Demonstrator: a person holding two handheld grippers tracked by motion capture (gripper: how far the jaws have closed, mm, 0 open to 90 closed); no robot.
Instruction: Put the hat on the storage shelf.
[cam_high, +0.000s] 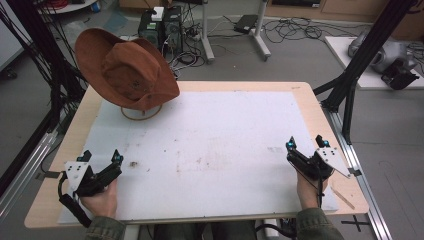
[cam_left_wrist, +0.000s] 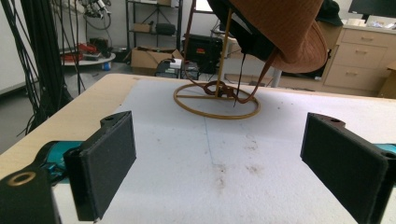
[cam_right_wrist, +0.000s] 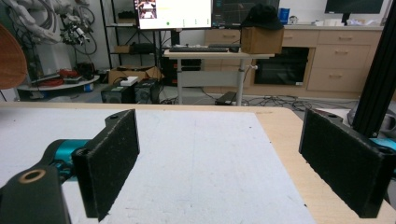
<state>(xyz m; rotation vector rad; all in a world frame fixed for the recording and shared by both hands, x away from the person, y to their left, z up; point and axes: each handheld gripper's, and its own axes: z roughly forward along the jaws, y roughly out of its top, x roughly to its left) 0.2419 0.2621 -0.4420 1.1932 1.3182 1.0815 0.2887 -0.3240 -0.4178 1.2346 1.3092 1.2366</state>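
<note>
left gripper (cam_high: 101, 156) apart | right gripper (cam_high: 306, 144) apart | hat (cam_high: 125, 67) on stand (cam_high: 141, 111), far-left corner

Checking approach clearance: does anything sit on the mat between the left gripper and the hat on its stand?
Nothing visible does. Between the open left gripper and the brown hat on its ring-base stand lies only bare, lightly stained white mat.

Even overhead light is washing the white table mat (cam_high: 225, 135) pale, throwing only faint shadow under the hat (cam_high: 127, 67); the high view is looking soft and grainy, both gripper views are blurring their near black jaws, monitors (cam_right_wrist: 173, 13) glaring bright
</note>
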